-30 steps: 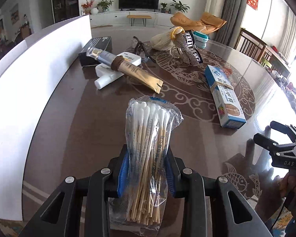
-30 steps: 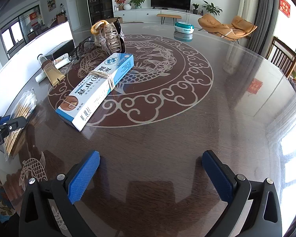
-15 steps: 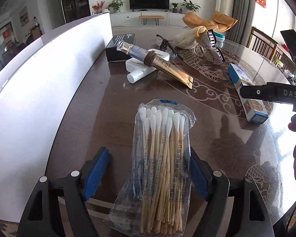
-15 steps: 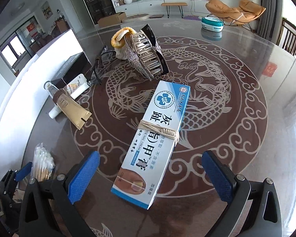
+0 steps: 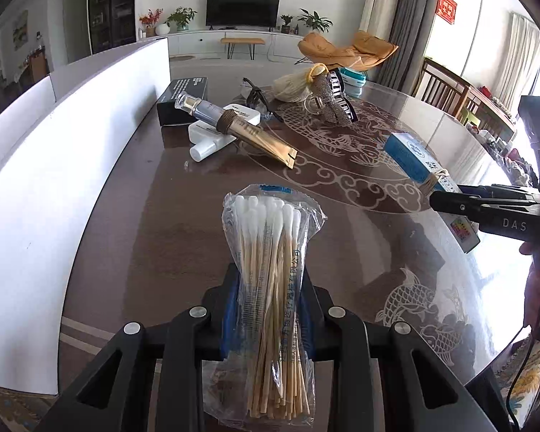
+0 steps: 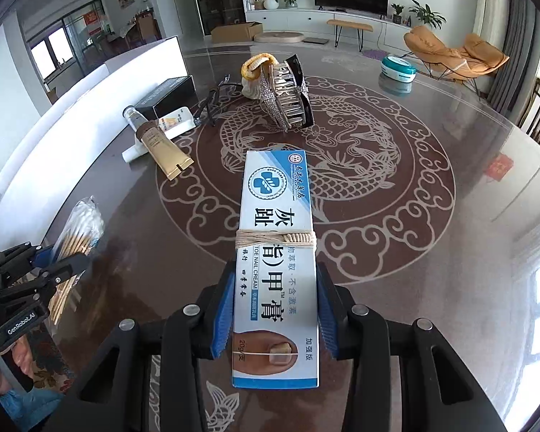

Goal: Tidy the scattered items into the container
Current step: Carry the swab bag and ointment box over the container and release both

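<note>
Both hands are loaded now! The long white-and-blue cardboard toe nail cream box [image 6: 277, 273], tied round the middle with pale string, a second ago lay loose on the table ahead of wide-open jaws; now the right gripper [image 6: 275, 309] has it between its blue pads, jaws closing onto the long sides, box pointing straight ahead. The left wrist view shows it tilted, far end raised off the glossy brown round table with its pale dragon pattern [image 6: 396, 237].

Over on the left: the clear plastic bag of wooden-stemmed cotton swabs [image 5: 270, 277]. Half a second back the left gripper [image 5: 268, 309] had let go and the bag lay free between spread pads. Now the jaws are closing on it again and the pads pinch the bag at mid-length, white tips forward — a re-grip, by the look of it.

So two items are in hand, neither yet put away. The long white container wall [image 5: 54, 165] runs along the table's left edge, just beside the swabs — a short carry, I'd say.

Still out there: the gold tube with a clear cap [image 5: 248, 131] propped across a white bottle [image 5: 212, 142], a black box [image 5: 181, 99], and the rhinestone hair claw clip [image 6: 288, 97].
</note>
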`<action>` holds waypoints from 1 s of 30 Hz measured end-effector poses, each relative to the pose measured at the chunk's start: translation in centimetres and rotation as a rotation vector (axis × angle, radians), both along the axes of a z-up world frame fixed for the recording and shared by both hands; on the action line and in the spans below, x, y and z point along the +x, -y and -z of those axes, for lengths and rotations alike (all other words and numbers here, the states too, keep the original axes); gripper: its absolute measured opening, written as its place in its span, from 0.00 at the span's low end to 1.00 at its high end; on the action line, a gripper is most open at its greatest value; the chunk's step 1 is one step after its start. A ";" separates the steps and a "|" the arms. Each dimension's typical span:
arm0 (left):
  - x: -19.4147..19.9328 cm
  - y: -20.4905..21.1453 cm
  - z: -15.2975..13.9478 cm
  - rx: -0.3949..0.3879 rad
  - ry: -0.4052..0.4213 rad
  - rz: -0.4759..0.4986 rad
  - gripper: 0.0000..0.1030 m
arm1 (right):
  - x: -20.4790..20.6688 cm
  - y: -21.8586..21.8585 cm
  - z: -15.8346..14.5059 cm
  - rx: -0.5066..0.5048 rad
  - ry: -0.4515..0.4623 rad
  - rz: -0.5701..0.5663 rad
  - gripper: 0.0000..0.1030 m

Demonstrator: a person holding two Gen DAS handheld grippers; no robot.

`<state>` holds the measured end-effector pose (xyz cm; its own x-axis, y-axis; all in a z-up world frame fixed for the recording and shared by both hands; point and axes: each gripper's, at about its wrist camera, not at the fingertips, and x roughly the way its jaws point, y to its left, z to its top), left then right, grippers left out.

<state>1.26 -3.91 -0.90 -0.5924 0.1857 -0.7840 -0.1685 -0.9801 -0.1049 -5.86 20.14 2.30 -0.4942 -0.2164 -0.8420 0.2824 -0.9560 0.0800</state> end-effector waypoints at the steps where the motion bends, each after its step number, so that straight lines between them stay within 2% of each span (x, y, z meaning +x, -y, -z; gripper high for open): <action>1: 0.1 0.0 -0.1 0.005 0.001 0.000 0.28 | 0.5 -0.1 -0.2 -0.009 0.002 -0.002 0.40; 5: 0.6 0.7 -1.5 0.031 -0.014 -0.004 0.28 | 1.4 0.9 -1.3 -0.036 0.005 -0.027 0.40; 10: 1.1 3.4 -5.6 0.063 -0.085 -0.021 0.28 | 1.4 4.3 -3.9 -0.088 -0.024 -0.079 0.40; 14: 1.2 8.3 -9.6 0.091 -0.147 -0.076 0.28 | 0.9 9.5 -7.3 -0.140 -0.071 -0.156 0.40; 18: 0.8 15.1 -12.4 0.056 -0.188 -0.180 0.28 | 0.2 16.8 -10.8 -0.191 -0.113 -0.265 0.40; 24: -0.6 25.3 -13.1 0.042 -0.157 -0.344 0.28 | 0.0 28.9 -14.0 -0.222 -0.154 -0.438 0.40; 27: -1.1 28.3 -12.3 0.037 -0.129 -0.384 0.28 | 0.0 33.9 -14.0 -0.196 -0.171 -0.502 0.40; 30: -1.8 30.1 -11.1 0.024 -0.092 -0.405 0.28 | -0.8 37.3 -12.9 -0.157 -0.163 -0.528 0.40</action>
<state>-0.55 -33.97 10.17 -0.6884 -0.0592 -0.7229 0.2201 -0.9667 -0.1305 -6.61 -17.21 15.16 -0.4062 -0.5854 -0.7016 0.7388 -0.6622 0.1248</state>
